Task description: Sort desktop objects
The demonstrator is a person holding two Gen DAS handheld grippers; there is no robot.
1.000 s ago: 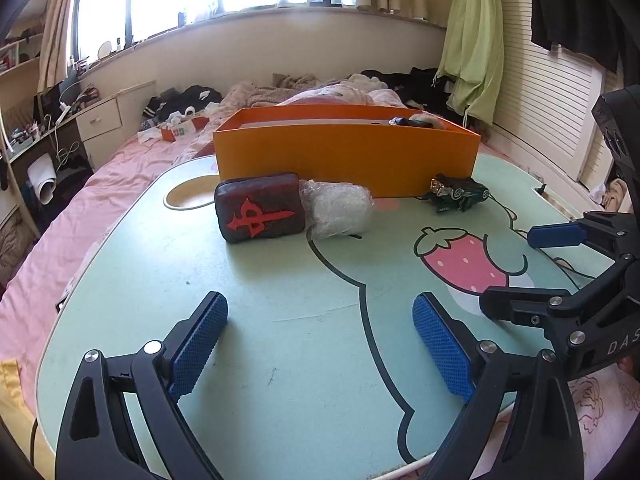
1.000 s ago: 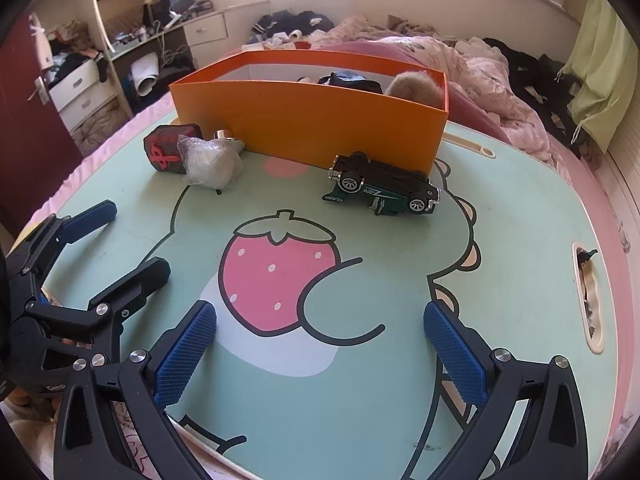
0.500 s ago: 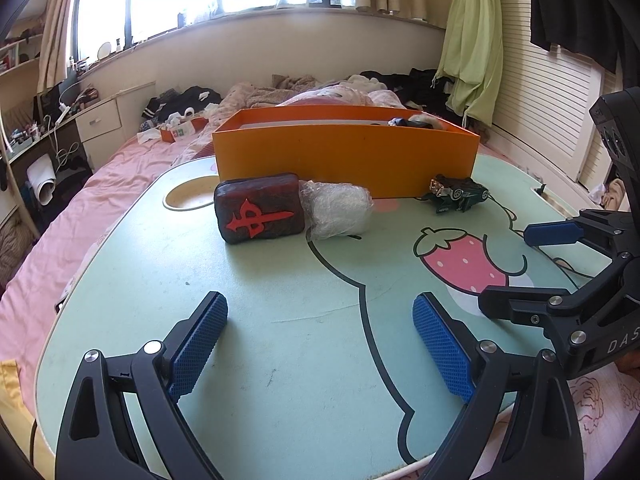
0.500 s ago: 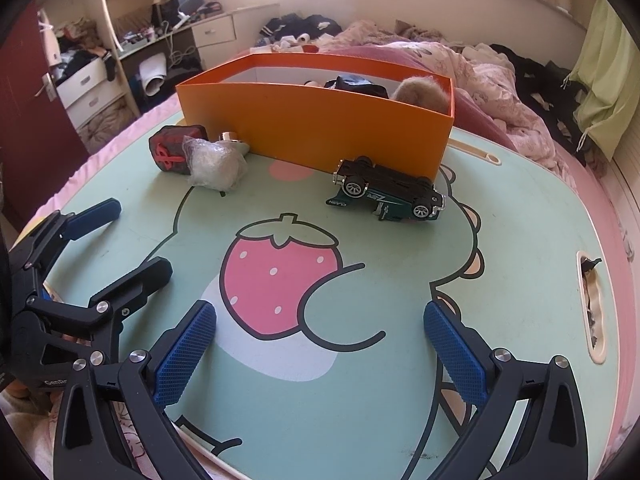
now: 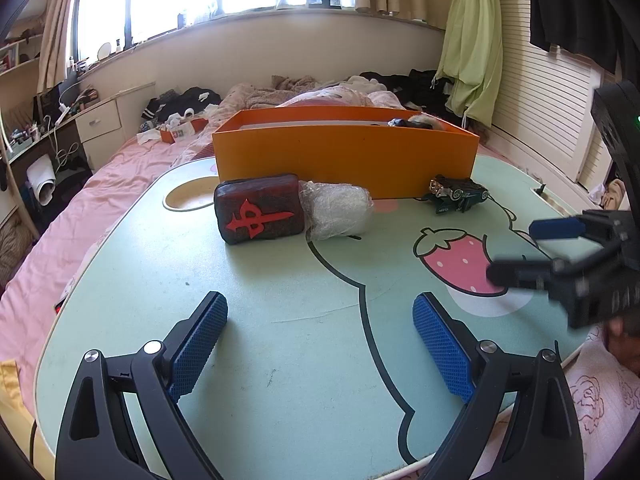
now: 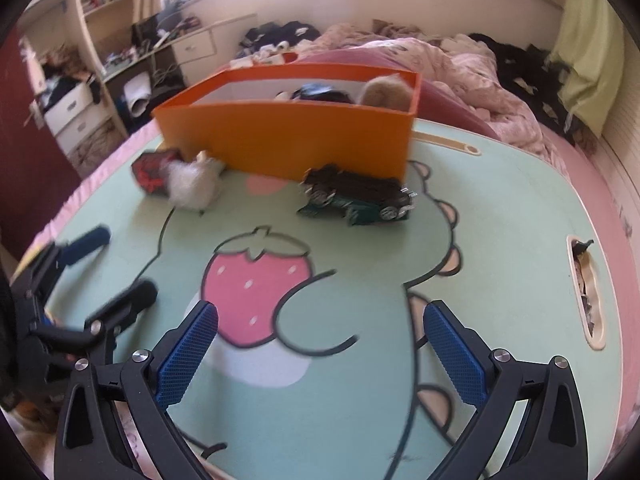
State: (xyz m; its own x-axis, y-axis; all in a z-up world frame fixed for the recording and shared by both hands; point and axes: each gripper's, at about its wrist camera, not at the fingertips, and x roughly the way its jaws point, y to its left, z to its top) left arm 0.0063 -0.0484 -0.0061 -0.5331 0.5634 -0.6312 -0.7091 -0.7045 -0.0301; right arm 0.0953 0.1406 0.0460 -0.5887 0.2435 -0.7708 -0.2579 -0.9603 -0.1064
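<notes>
Counts: one orange box (image 5: 344,160), one toy car (image 6: 358,199), one dark pouch (image 5: 258,214), one plastic-wrapped bundle (image 5: 338,210) — all along the box's front wall, at the tabletop (image 5: 280,360) far edge | left hand-held gripper (image 5: 320,340) wide apart, holding nothing | right hand-held gripper (image 6: 322,350) likewise — bare surface between both and the things.

both wrist views low over the surface (image 5: 280,360) near edge, facing the orange box (image 5: 344,160); shared: strawberry print (image 6: 256,280), toy car (image 6: 360,200).
</notes>
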